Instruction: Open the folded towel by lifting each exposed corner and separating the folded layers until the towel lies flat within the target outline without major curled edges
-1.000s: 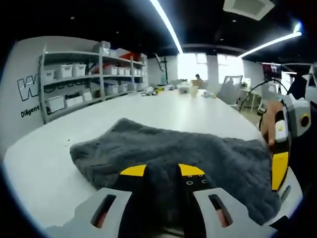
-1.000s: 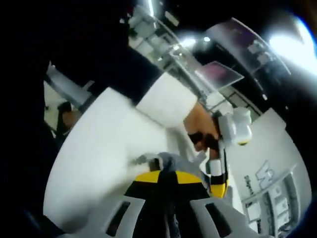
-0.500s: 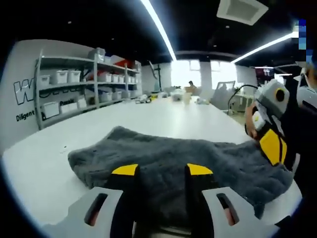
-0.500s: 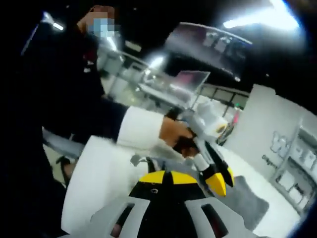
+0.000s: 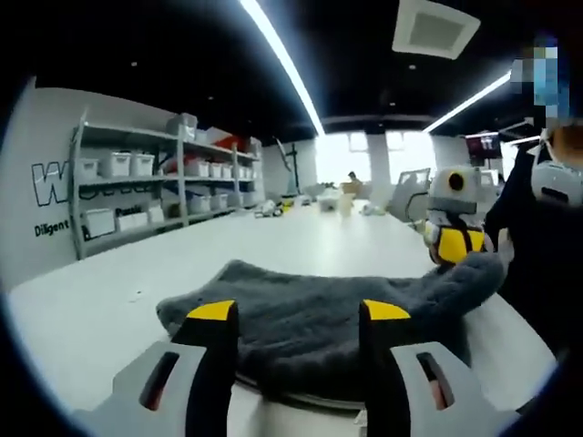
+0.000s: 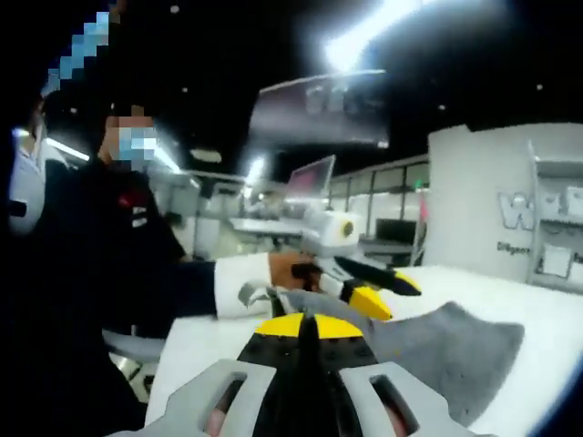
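A dark grey towel [image 5: 337, 314] lies rumpled on the white table [image 5: 118, 309]. My left gripper [image 5: 298, 314] stands open low over its near edge, yellow-tipped jaws wide apart with the cloth showing between them. At the right the towel's corner [image 5: 475, 271] is pulled up off the table by my right gripper [image 5: 454, 244]. In the right gripper view, my right gripper [image 6: 301, 326] is shut, a scrap of grey cloth [image 6: 278, 297] pinched at its tips. The towel [image 6: 446, 350] spreads beyond it, and the left gripper [image 6: 387, 293] hovers open there, held by a hand [image 6: 290, 270].
Shelves with white bins [image 5: 137, 177] line the left wall. Small items [image 5: 332, 202] stand at the table's far end. A person in dark clothes [image 5: 547, 246] stands at the table's right edge; the same person's white cuff [image 6: 232, 284] reaches in.
My left jaws have spread wide apart, letting go of the towel fold. My right gripper has drawn the towel's right corner up off the table. Both views have swung.
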